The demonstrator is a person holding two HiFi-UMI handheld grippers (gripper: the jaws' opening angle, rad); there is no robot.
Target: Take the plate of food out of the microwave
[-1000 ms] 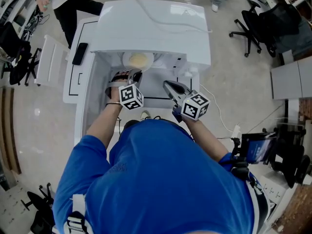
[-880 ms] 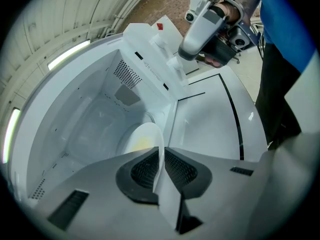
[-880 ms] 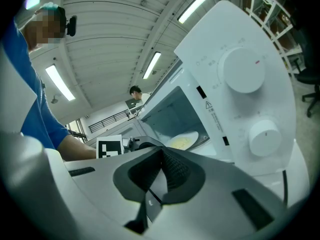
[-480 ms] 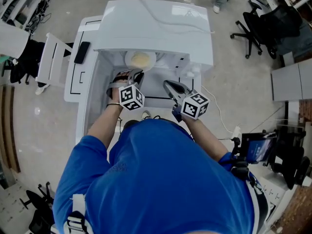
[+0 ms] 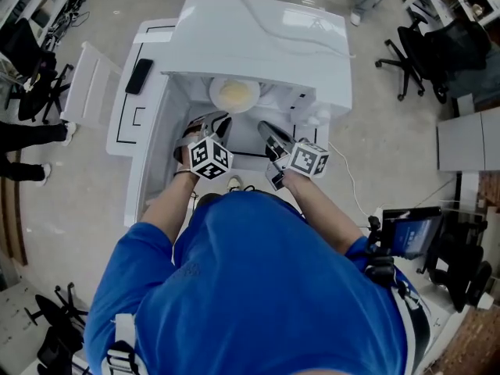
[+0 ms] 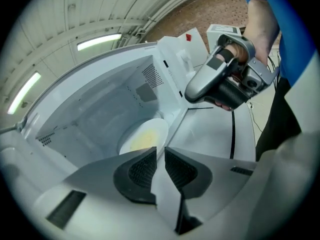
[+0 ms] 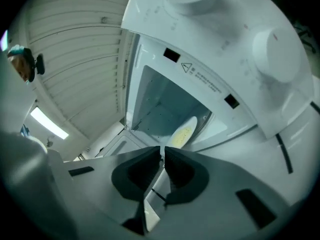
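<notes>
A white plate of yellow food [image 5: 235,94] sits inside the open white microwave [image 5: 258,37], near the cavity's front. My left gripper [image 5: 217,120] hovers just in front of the plate's near edge, with only a narrow gap between its jaws and nothing in them. In the left gripper view the plate [image 6: 145,136] lies straight beyond the left gripper [image 6: 160,151]. My right gripper [image 5: 264,126] is to the plate's right at the cavity mouth. Its jaws are just opening, with nothing between them. In the right gripper view the plate [image 7: 183,132] shows past the right gripper [image 7: 162,151].
The microwave's control panel with two knobs [image 7: 270,49] is right of the cavity. A black flat object [image 5: 141,75] lies on the white table [image 5: 129,127] at the left. A white chair [image 5: 82,84] stands beside it. A cable [image 5: 348,178] trails at the right.
My right gripper has shifted slightly left and forward, towards the cavity. The left gripper has barely moved. The person at the upper left has walked out of view.
</notes>
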